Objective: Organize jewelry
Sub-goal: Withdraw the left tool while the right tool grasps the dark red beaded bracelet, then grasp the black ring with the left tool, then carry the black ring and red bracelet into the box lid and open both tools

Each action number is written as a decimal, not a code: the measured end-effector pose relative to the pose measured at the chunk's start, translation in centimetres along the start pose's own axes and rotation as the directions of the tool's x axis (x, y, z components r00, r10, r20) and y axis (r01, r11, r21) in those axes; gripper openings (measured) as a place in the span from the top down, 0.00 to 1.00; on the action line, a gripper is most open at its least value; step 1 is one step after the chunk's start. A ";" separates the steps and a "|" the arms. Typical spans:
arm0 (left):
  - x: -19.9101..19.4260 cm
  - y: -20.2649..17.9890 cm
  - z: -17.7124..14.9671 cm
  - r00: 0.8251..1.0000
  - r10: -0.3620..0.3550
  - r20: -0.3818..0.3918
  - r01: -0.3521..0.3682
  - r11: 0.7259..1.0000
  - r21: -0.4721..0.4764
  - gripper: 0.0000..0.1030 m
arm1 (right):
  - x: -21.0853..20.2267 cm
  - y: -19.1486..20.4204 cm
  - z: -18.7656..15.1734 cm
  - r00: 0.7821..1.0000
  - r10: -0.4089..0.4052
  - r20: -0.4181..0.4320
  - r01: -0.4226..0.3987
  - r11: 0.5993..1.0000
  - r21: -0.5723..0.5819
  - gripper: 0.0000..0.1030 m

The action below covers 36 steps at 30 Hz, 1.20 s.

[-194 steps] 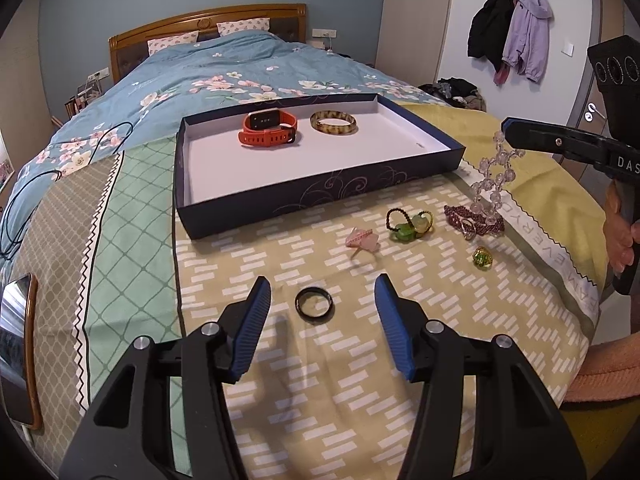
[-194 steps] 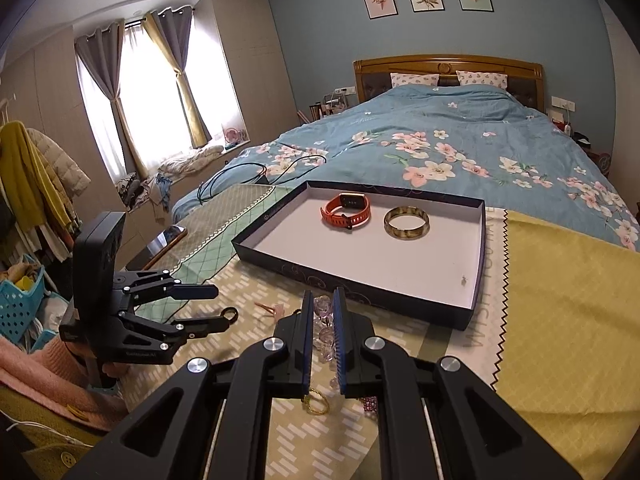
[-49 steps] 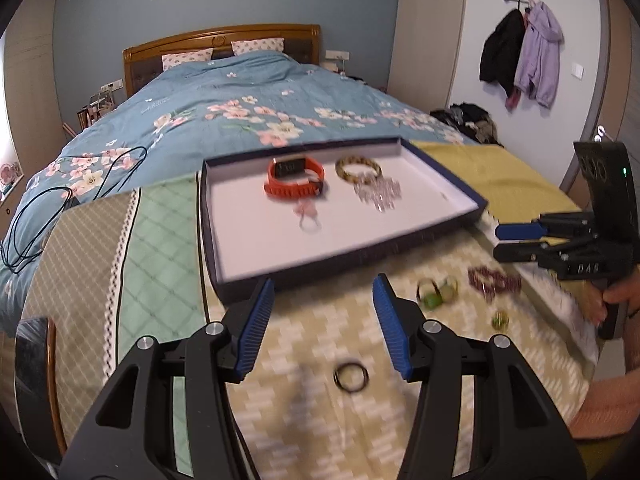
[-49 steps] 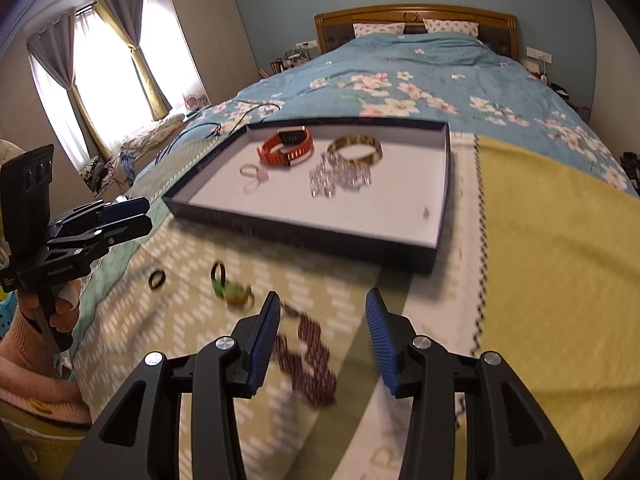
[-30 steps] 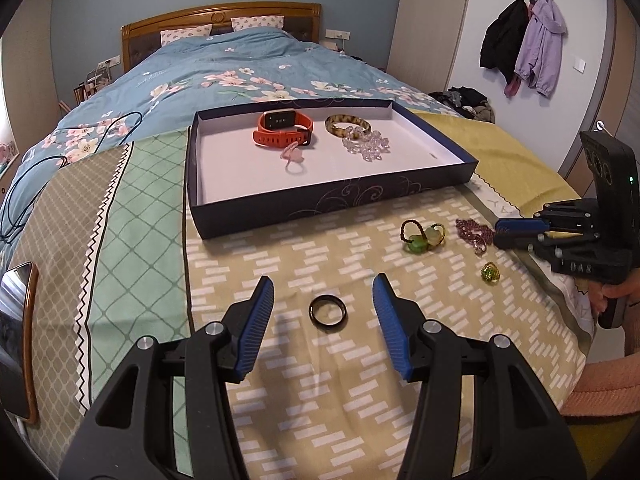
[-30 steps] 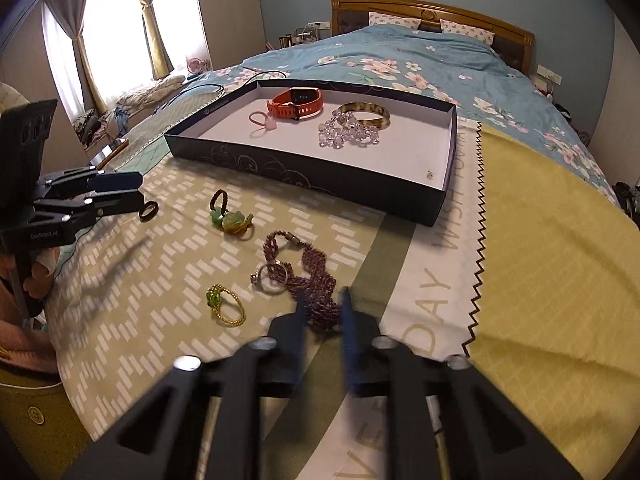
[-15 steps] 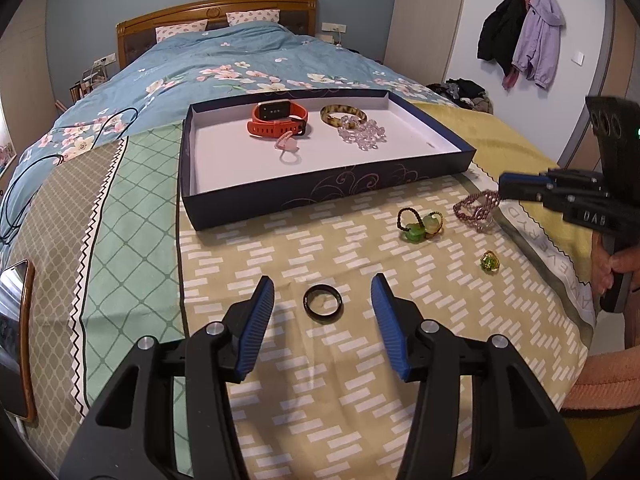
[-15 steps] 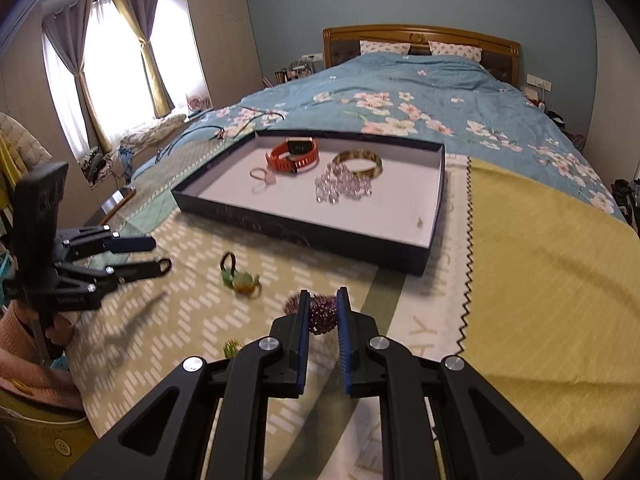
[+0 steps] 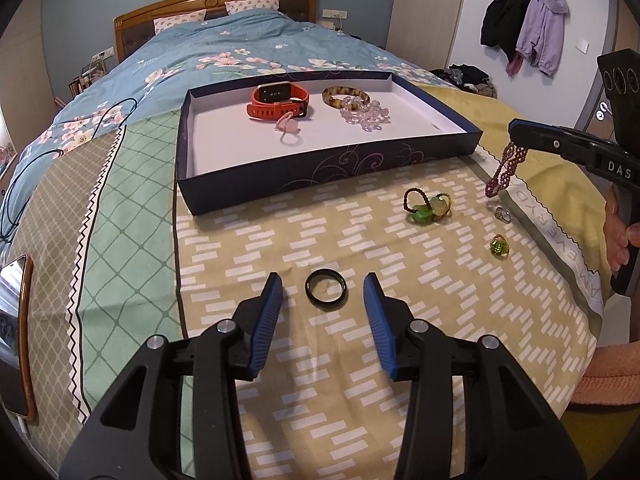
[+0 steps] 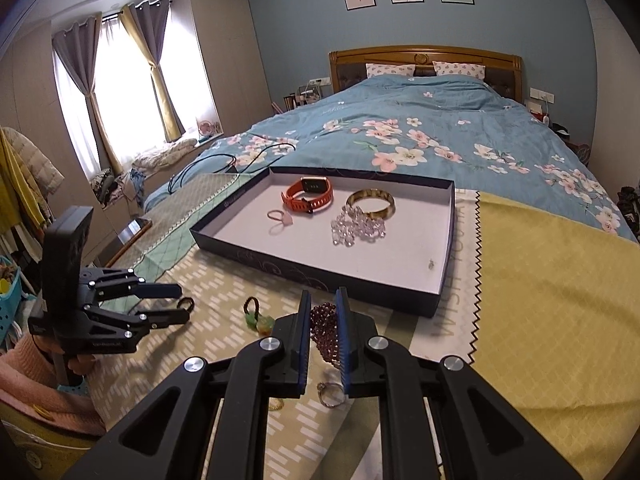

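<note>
One navy tray, four pieces inside, one black ring, one purple bracelet, two green-stoned pieces, one silver ring, two grippers.

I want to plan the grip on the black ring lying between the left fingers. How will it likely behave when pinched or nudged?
The black ring looks rigid and glossy, so it may slip from the closing left gripper. Lying flat on the soft bedspread, it probably won't roll unless tipped onto its edge.
</note>
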<state>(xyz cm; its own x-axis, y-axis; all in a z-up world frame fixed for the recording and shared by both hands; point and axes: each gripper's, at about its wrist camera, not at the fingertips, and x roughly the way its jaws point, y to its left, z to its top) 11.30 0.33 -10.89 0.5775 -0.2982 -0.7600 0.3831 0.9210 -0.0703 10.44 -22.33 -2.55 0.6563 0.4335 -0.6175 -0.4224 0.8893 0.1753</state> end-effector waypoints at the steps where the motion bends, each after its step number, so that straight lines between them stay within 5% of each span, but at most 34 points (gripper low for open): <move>1: 0.0 -0.1 0.0 1.000 0.002 -0.002 -0.002 1.000 0.003 0.61 | 0.0 0.1 0.1 1.000 0.002 0.003 -0.002 1.000 0.001 0.90; 7: 0.3 -0.2 0.1 1.000 0.031 -0.003 -0.031 0.999 0.016 0.79 | 0.1 0.4 0.6 1.000 0.014 0.021 -0.014 1.000 0.006 0.90; 36: -2.8 -0.4 3.9 0.991 0.008 0.132 -0.012 0.999 0.031 0.78 | 0.4 2.0 4.3 0.996 0.040 0.081 -0.035 0.997 -0.070 0.90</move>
<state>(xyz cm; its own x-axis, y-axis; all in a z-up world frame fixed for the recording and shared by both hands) 12.28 -0.20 -6.22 0.6706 -0.3215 -0.6686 0.3980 0.9164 -0.0414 12.54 -19.71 0.84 0.6872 0.4795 -0.5457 -0.4879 0.8612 0.1423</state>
